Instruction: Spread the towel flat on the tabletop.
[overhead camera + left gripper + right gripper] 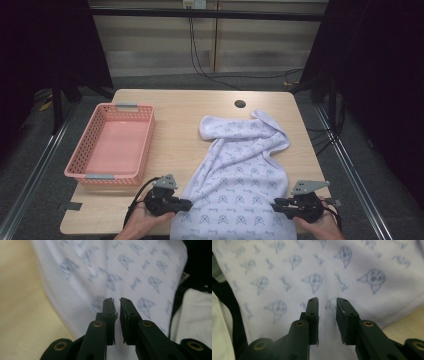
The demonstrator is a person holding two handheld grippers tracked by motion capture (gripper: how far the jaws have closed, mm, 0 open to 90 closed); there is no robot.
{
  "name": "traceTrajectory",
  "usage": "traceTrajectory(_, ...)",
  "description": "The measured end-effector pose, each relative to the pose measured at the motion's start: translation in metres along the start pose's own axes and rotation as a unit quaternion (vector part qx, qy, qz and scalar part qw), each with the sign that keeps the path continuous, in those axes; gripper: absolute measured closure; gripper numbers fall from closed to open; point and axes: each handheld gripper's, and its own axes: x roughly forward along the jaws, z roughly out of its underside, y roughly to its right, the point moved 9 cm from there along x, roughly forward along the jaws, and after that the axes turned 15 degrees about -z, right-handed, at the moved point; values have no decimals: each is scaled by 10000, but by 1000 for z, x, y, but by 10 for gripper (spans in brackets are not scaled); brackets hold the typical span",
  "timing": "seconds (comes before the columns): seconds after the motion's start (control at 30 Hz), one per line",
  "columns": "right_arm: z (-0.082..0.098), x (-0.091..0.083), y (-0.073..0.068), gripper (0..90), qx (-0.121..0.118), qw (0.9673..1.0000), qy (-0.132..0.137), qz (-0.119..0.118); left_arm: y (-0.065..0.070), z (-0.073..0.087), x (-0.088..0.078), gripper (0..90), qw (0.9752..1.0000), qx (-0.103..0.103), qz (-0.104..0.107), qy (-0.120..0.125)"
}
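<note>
A white cloth (240, 160) printed with small blue figures lies spread down the middle of the wooden table (175, 115), its far end crumpled and its near end hanging over the front edge. My left gripper (190, 204) lies level at the cloth's left hem, pointing right. In the left gripper view its jaws (116, 300) stand almost together over the cloth (130, 270), with just a thin slit and no fold pinched between them. My right gripper (274, 205) lies at the right hem, pointing left. Its jaws (327, 300) stand slightly apart above the flat cloth (317, 265).
A pink perforated basket (82, 145) stands empty at the table's left side. A dark round hole (240, 104) sits in the tabletop behind the cloth. Cables run across the floor beyond the table. The person's hands come in at the front edge.
</note>
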Motion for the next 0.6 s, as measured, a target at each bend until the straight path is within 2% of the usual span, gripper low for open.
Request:
traceTrajectory(0.03,-5,-3,1,702,-37,9998,168,-34,-5,-7,2,818,9999,-51,-46,78)
traceTrajectory(0.1,-15,-8,7,695,-69,9992,365,116,-17,-25,7,821,9994,-145,-152,283)
traceTrajectory(0.17,-26,-11,21,686,-28,9981,541,285,-32,-40,18,822,9986,-188,-352,361)
traceTrajectory(0.2,-32,-12,29,674,-9,9974,619,370,-39,-48,24,821,9979,-309,-363,431)
traceTrajectory(0.23,-37,-13,38,663,32,9965,663,511,-45,-53,30,815,9976,-374,-394,431)
traceTrajectory(0.27,-42,-12,47,660,54,9958,675,610,-52,-58,36,798,9970,-300,-574,417)
traceTrajectory(0.3,-46,-12,56,651,21,9953,684,689,-56,-64,43,769,9966,-405,-564,442)
traceTrajectory(0.33,-50,-11,68,626,92,9939,692,854,-59,-68,46,727,9962,-417,-592,479)
traceTrajectory(0.4,-55,-8,82,595,180,9925,691,987,-64,-74,57,671,9955,-439,-710,444)
traceTrajectory(0.47,-58,-2,97,568,283,9912,644,1125,-65,-75,67,664,9956,-365,-775,376)
traceTrajectory(0.5,-58,2,104,560,279,9910,556,1186,-66,-73,73,690,9953,-294,-889,266)
traceTrajectory(0.53,-60,5,109,553,308,9904,490,1258,-65,-72,77,765,9953,-246,-907,219)
traceTrajectory(0.57,-61,7,111,551,356,9904,512,1231,-63,-72,78,783,9960,-243,-825,233)
traceTrajectory(0.6,-63,8,114,552,355,9901,542,1248,-62,-71,77,841,9958,-206,-877,180)
